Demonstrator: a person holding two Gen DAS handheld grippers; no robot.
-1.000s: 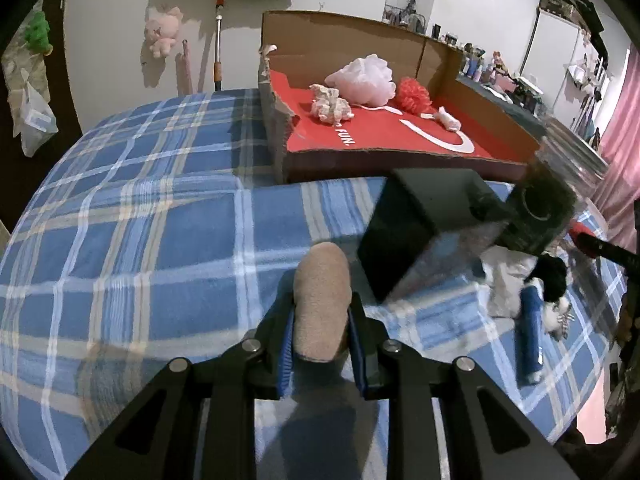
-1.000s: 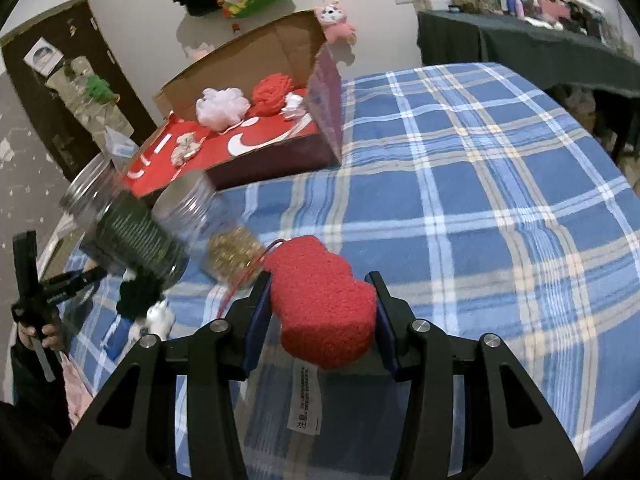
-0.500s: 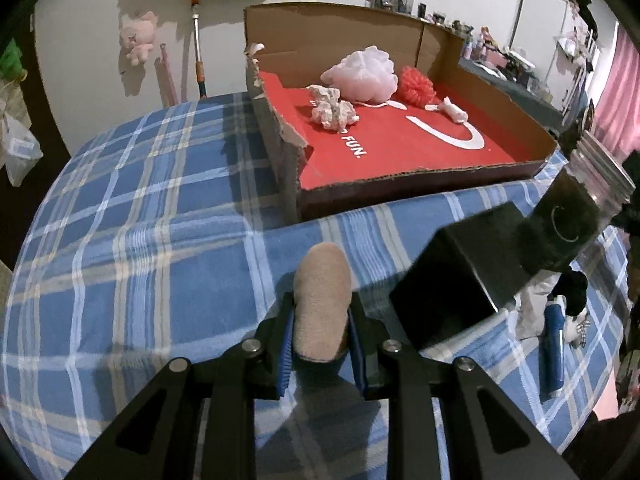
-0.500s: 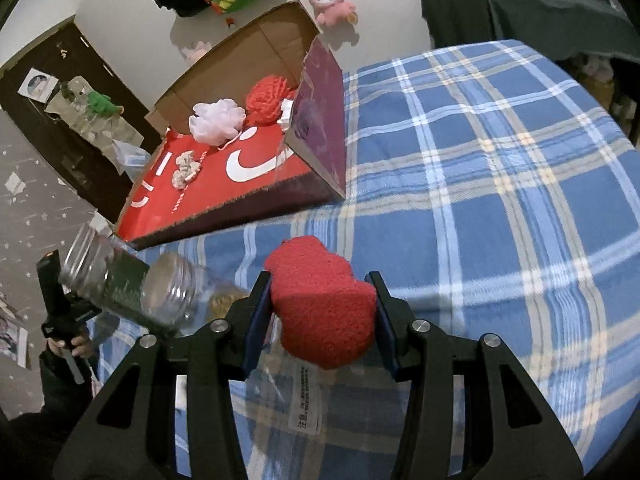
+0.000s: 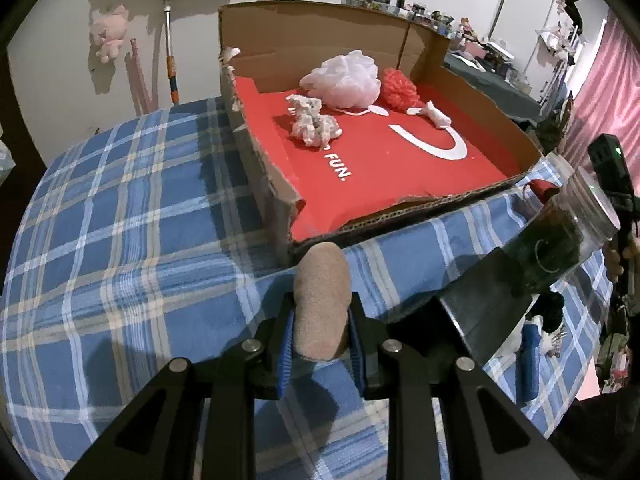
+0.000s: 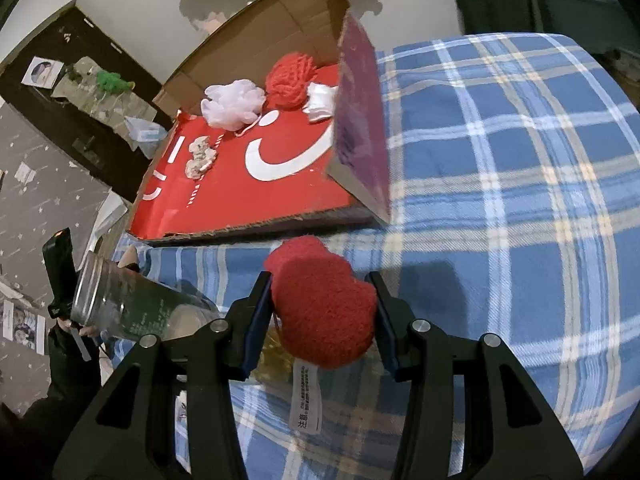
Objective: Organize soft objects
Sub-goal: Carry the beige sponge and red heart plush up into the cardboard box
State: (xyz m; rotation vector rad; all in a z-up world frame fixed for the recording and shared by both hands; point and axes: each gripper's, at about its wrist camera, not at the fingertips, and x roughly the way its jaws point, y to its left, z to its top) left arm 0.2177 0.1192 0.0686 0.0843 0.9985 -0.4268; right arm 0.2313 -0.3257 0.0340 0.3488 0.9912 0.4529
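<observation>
Soft toys are what both grippers carry, and the cardboard box (image 5: 472,84) is the landmark for all of it. The tan plush piece (image 5: 321,300) sits clamped between the pads of the left gripper (image 5: 320,344), hanging just short of the box's torn near corner, above the blue plaid cloth (image 5: 120,240). The red heart plush (image 6: 322,304) is squeezed in the right gripper (image 6: 320,320), also just outside the box's near edge, with its white label (image 6: 306,398) dangling below.

Both look light and squashy, so I judge they will deform rather than slip; the fuzzy surface gives the pads good purchase. The heart bulges past the pads on both sides, so a hold across its widest middle seems safest, while the narrow tan piece is best pinched across its short width, as it is now. Neither looks fragile, and a drop from low height should do no harm.

Inside the box, 4 soft things lie toward the far wall: a pale pink mesh puff (image 5: 344,78), a red puff (image 5: 400,90), a crumpled whitish bundle (image 5: 314,126) nearer the middle, and a small white piece (image 5: 434,114). The red printed floor near the front edge is bare.

Beside the box's near edge, a clear jar (image 6: 132,308) rides on the left gripper.
</observation>
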